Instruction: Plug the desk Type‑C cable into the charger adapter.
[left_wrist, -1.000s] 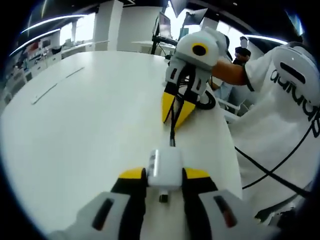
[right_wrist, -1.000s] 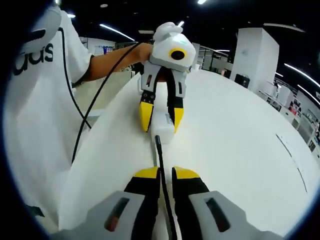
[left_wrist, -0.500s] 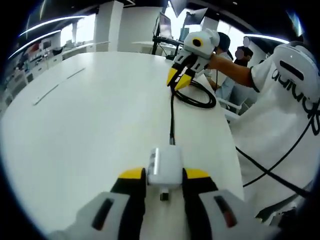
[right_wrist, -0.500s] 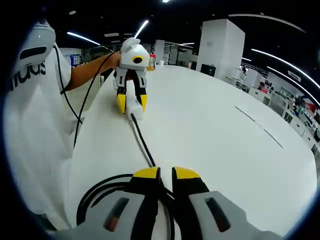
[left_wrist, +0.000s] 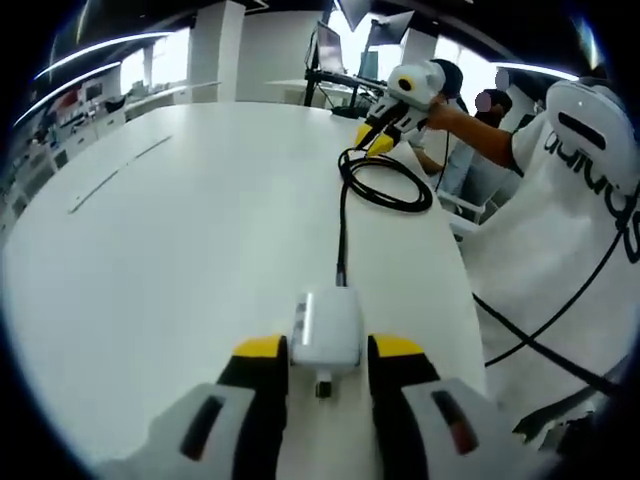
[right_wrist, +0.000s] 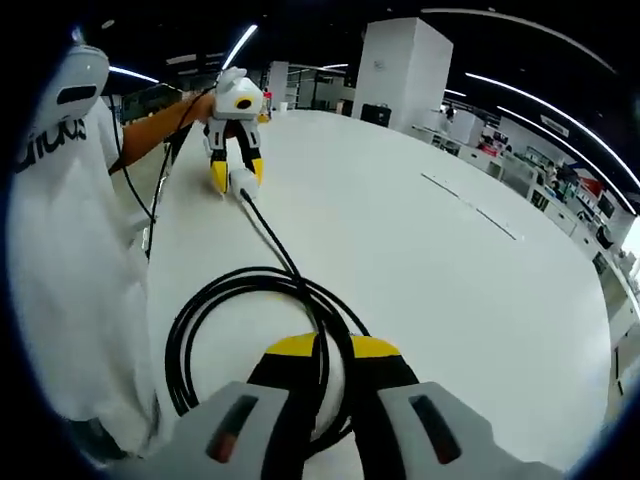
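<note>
Left gripper view: left gripper (left_wrist: 324, 350) clamps charger adapter (left_wrist: 326, 326), cable (left_wrist: 341, 225) apparently seated. Right gripper (right_wrist: 330, 347) pinches the coil near the table (right_wrist: 430, 270) edge; I'd risk unplugging by tugging.

White table (left_wrist: 180, 230), black cable (right_wrist: 250, 300) coiled on it, white charger adapter (left_wrist: 326, 328) at the cable's end

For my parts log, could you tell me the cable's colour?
Black cable, clearest in the right gripper view.

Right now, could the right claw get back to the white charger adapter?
Probably yes: bare white table lies between the right claw and the white charger adapter, which the left claw holds. The coiled black cable lies underneath.
</note>
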